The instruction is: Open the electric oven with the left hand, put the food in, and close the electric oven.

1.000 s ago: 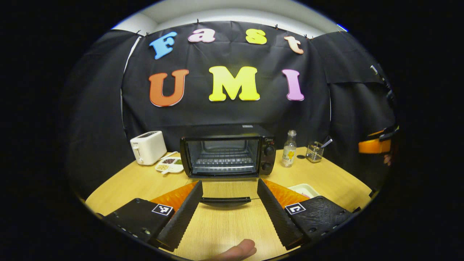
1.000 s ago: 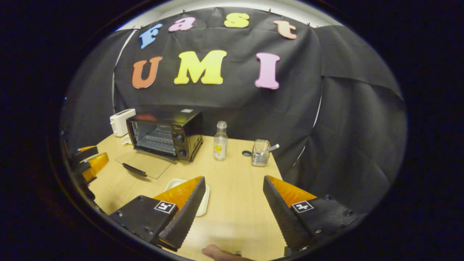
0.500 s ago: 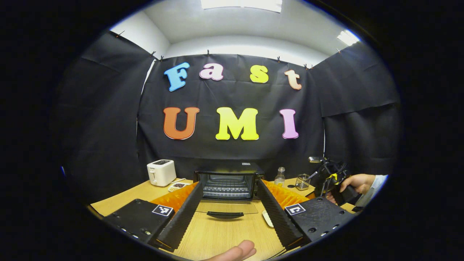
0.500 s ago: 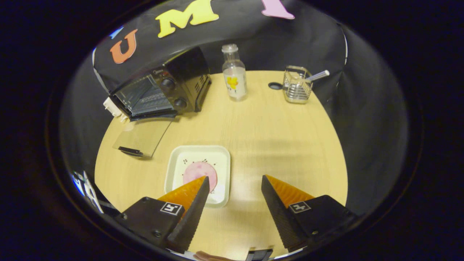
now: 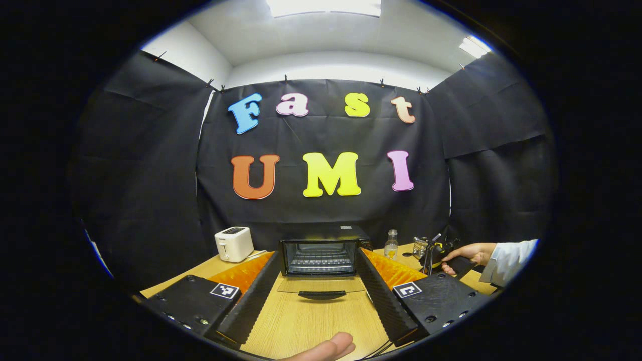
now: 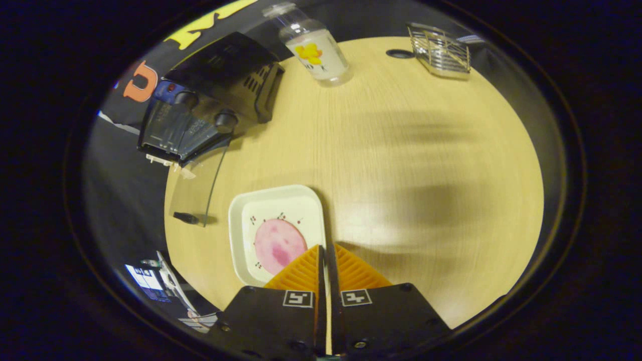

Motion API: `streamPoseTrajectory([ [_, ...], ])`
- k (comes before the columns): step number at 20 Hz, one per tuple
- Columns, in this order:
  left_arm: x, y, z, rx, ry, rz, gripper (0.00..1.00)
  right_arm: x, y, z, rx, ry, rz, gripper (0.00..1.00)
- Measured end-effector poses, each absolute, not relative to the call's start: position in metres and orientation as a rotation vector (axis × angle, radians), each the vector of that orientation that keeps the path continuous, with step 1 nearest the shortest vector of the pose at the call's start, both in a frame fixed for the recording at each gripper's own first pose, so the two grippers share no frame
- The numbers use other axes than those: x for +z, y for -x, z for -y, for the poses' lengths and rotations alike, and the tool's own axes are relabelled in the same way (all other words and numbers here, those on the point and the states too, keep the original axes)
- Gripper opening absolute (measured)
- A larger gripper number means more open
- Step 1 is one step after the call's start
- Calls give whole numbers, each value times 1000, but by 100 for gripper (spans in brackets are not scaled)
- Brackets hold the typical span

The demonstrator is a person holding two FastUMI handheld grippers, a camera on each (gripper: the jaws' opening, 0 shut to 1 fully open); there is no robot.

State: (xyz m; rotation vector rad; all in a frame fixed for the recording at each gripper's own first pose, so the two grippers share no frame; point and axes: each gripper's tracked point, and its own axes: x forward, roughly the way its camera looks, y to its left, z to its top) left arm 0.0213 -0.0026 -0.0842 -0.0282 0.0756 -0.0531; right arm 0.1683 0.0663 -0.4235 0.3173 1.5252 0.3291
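while the oven (image 5: 321, 254) stands open at the back of the wooden bench (image 5: 301, 326), its glass door (image 5: 321, 286) folded flat toward the camera with the dark handle (image 5: 321, 295) at the near edge, the left gripper (image 5: 317, 288) hangs in front of it, fingers spread wide and holding nothing. in the left gripper view a white toaster (image 5: 233, 243) sits to the left of the oven, a clear bottle (image 5: 390, 244) just to its right, and farther right a hand (image 5: 464, 253) in a pale sleeve (image 5: 509, 260) grips a dark handle.

in the right gripper view the camera looks down on the bench (image 6: 411, 150), where the right gripper (image 6: 327, 253) has its fingers drawn together on the right rim of a white square plate (image 6: 241, 240); whether both fingers actually press the rim cannot be told. the food (image 6: 280, 245), a round pink slice, lies in the middle of the plate, well apart from the oven (image 6: 205, 108). the open door (image 6: 193, 185) lies flat between the oven and the plate. the bottle (image 6: 313, 45) stands beside the oven's right wall, and a wire basket (image 6: 439, 47) sits near the far edge, with a small dark disc (image 6: 399, 53) between them.
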Motion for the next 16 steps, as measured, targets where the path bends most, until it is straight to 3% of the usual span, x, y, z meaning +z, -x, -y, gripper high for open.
streamPoseTrajectory([
  [1, -83, -20, 2, -49, 22, -72, 96, -426, -169, -66, 357, -294, -1533, 1],
  [9, -82, -19, 11, -69, 27, -102, 96, -425, -169, -61, 458, -416, -1487, 1],
  [16, -73, -13, 18, -113, 65, -90, 96, -416, -153, -21, 385, -592, -1464, 1],
])
